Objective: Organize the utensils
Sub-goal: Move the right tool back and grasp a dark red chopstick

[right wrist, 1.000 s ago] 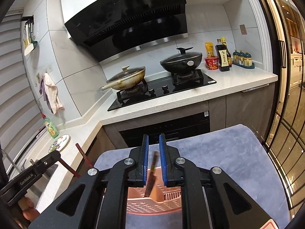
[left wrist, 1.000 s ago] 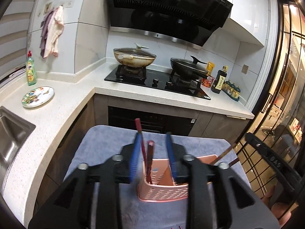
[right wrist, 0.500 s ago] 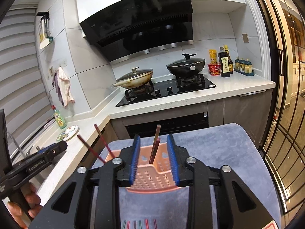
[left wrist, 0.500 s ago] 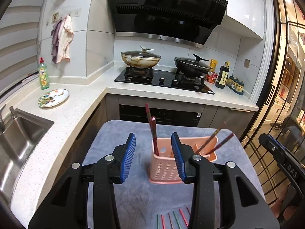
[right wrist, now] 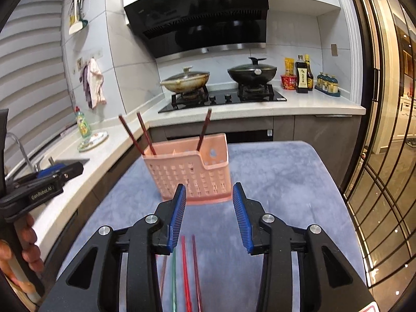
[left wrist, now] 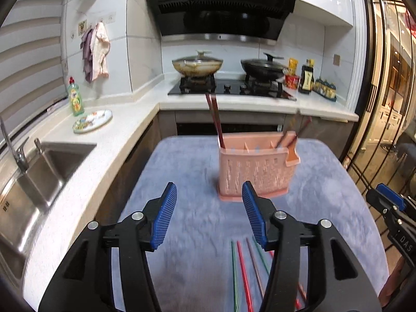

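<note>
While both grippers hang over the near end of the blue-covered surface (left wrist: 182,171), neither holds anything: the left gripper (left wrist: 209,215) has its jaws well apart and they have just been opening, the right gripper (right wrist: 209,215) has its jaws apart too, nothing between either pair. Loose chopsticks (right wrist: 186,270) lie nearest, flat on the cloth, long axes running near-to-far, directly under the right gripper and just right of the left one. Right hand judged nearer to them. Farther off stands the pink utensil holder (left wrist: 256,174), upright, with chopsticks already leaning in its left and right ends.
</note>
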`<action>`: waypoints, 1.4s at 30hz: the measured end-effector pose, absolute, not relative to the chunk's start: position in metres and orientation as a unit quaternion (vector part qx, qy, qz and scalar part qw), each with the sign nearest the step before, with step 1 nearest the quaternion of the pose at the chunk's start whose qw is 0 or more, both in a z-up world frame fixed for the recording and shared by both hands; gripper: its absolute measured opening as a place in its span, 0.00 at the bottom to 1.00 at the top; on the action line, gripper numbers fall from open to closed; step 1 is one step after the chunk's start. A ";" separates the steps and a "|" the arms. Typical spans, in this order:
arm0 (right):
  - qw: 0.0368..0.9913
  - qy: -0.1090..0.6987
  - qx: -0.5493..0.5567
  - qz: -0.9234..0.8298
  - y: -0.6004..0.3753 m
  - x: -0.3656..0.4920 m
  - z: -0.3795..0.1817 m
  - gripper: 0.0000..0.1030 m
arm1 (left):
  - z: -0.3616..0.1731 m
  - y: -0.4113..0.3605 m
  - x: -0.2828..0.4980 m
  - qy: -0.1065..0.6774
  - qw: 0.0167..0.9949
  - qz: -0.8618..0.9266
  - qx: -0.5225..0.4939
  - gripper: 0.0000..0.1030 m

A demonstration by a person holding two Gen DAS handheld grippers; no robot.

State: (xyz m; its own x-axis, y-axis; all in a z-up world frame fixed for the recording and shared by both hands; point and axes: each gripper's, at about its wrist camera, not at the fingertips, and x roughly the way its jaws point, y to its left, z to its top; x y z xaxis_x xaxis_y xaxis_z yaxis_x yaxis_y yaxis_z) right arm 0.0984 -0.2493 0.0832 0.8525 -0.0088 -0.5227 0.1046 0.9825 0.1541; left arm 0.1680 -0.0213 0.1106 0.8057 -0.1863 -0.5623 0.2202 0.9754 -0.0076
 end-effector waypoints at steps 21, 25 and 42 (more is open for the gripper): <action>0.913 0.403 0.065 -0.013 -0.221 0.025 -0.039 0.36 | -0.006 0.003 0.092 0.419 0.902 -0.099 0.031 0.51; 0.908 0.414 0.059 -0.009 -0.213 0.023 -0.053 0.33 | -0.019 0.004 0.083 0.432 0.896 -0.099 0.033 0.51; 0.891 0.450 0.057 -0.005 -0.206 0.028 -0.080 0.16 | -0.045 0.011 0.070 0.466 0.878 -0.109 0.028 0.53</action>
